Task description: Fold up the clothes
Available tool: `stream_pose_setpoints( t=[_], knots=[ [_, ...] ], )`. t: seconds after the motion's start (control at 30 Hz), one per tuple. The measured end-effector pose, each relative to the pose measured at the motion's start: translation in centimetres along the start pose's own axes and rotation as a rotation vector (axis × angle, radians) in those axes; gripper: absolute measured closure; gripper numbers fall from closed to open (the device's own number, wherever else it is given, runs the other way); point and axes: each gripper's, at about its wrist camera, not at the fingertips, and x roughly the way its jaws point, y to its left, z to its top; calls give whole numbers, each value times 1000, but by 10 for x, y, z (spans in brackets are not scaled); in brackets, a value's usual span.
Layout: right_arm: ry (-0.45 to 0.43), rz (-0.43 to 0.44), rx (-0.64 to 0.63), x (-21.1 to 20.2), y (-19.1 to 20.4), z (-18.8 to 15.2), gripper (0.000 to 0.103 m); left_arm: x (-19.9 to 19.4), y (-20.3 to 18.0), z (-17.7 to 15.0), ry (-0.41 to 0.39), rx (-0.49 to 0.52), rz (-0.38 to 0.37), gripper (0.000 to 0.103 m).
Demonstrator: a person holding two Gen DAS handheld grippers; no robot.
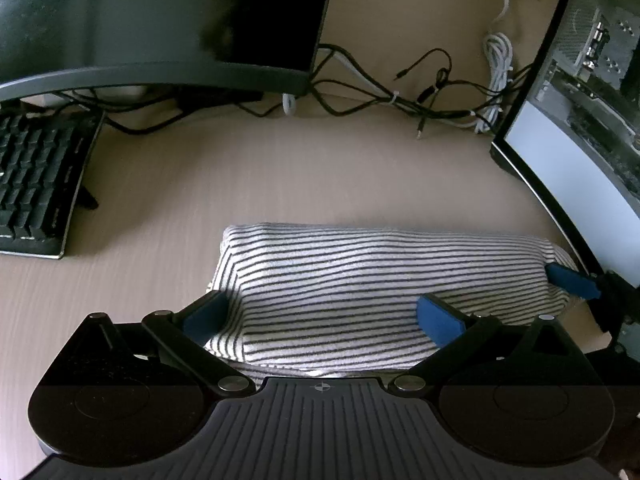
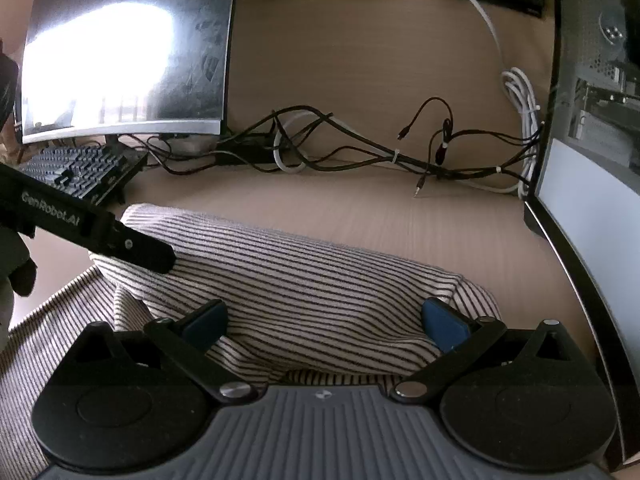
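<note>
Garment [image 1: 360, 280], striped and folded, runs long from nine to three o'clock, lying between the wide-spread fingers of the left gripper [image 1: 322, 316] and right gripper [image 2: 326, 322].

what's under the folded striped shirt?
The striped shirt lies on the wooden desk; another striped layer peeks out beneath its near edge. Anything else underneath is covered.

- Dim, soft daylight overall; fisheye bending curves edges.
- Blown-out glare on the monitor [image 2: 124, 64] at ten o'clock, right wrist view.
- Both gripper bodies lie in shadow.
</note>
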Motion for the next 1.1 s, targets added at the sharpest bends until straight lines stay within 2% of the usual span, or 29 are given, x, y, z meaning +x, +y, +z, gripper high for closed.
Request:
stream_pose_setpoints(
  t=[0.1, 0.2, 0.27, 0.3, 0.33, 0.37, 0.5, 0.6, 0.67, 0.77, 0.83, 0.9, 1.0, 1.1],
  knots=[
    [18, -15, -31, 2, 5, 1, 0, -9, -1, 5, -7, -28, 20, 0],
    [22, -15, -32, 3, 4, 1, 0, -31, -3, 13, -63, -56, -32, 0],
    [26, -17, -37, 4, 5, 1, 0, -44, -7, 17, -108, -52, -52, 5],
    [27, -19, -41, 4, 6, 1, 0, -50, -9, 18, -126, -52, -57, 20],
    [28, -21, -44, 4, 6, 1, 0, -52, -11, 19, -134, -56, -63, 41],
    [29, -22, -46, 4, 7, 1, 0, -52, -11, 19, -133, -64, -74, 44],
    [27, -19, -45, 7, 9, 1, 0, -40, -8, 12, -90, -94, -115, 44],
    [26, -17, -42, 7, 9, 0, 0, -24, -4, 6, -26, -112, -108, 42],
    [23, -12, -38, 6, 8, 0, 0, -17, 1, 3, -11, -128, -117, 42],
    [30, 31, 34, -1, -3, 7, 0, -12, 4, 3, 1, -138, -130, 42],
    [23, 74, 145, -10, -20, 19, 1, -11, 5, 4, 3, -144, -141, 40],
    [19, 98, 239, -18, -36, 31, 18, -10, 7, 4, 4, -150, -151, 37],
    [44, 79, 254, -15, -48, 40, 32, -9, 5, 4, 1, -145, -156, 33],
    [129, 54, 157, 1, -41, 28, 32, -12, 6, 4, 0, -155, -161, 33]
  ],
)
